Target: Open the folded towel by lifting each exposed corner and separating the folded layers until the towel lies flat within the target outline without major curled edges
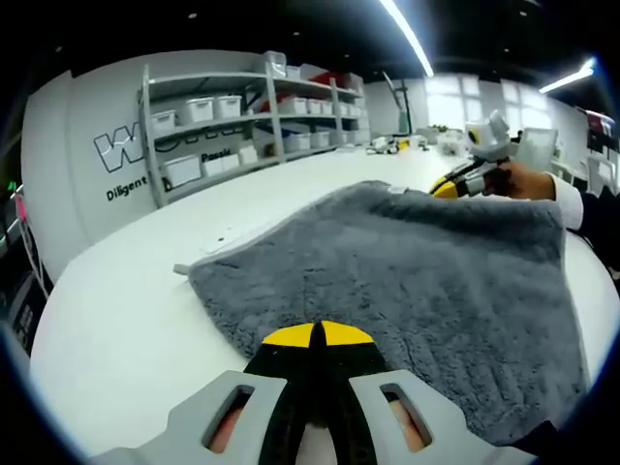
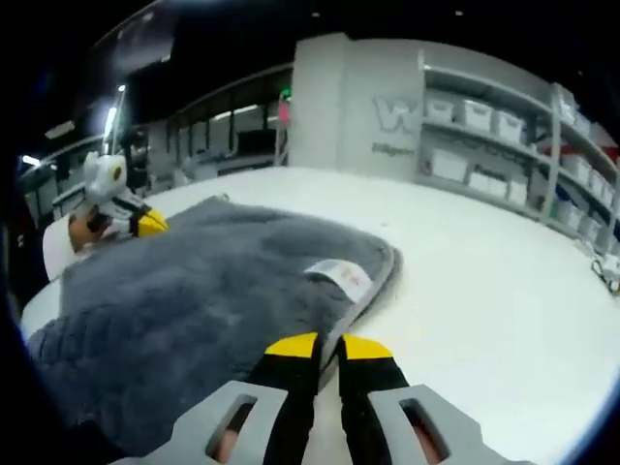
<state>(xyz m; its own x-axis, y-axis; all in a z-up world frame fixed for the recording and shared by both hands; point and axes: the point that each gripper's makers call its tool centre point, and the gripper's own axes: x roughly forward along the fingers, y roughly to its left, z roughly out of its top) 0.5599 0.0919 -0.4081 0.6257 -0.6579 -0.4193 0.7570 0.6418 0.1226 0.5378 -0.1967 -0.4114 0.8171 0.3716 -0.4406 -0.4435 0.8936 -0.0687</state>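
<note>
A grey fluffy towel [image 1: 407, 271] lies spread over the white table [image 1: 126, 291]. In the left gripper view my left gripper [image 1: 318, 335] is shut on the towel's near edge, its yellow tips pressed together. At the towel's far corner the right gripper [image 1: 448, 186] pinches the cloth, with a hand behind it. In the right gripper view my right gripper [image 2: 327, 347] is shut on the edge of the towel [image 2: 194, 291], near a white label [image 2: 341, 276]. The edge there shows two layers. Across the towel the left gripper [image 2: 147, 225] holds the opposite corner.
Metal shelves [image 1: 242, 116] with white bins stand against the wall behind the table, seen as shelves [image 2: 484, 136] in the right gripper view. Bare table [image 2: 484, 291] stretches beside the towel. Small items lie at the table's far end [image 1: 407, 143].
</note>
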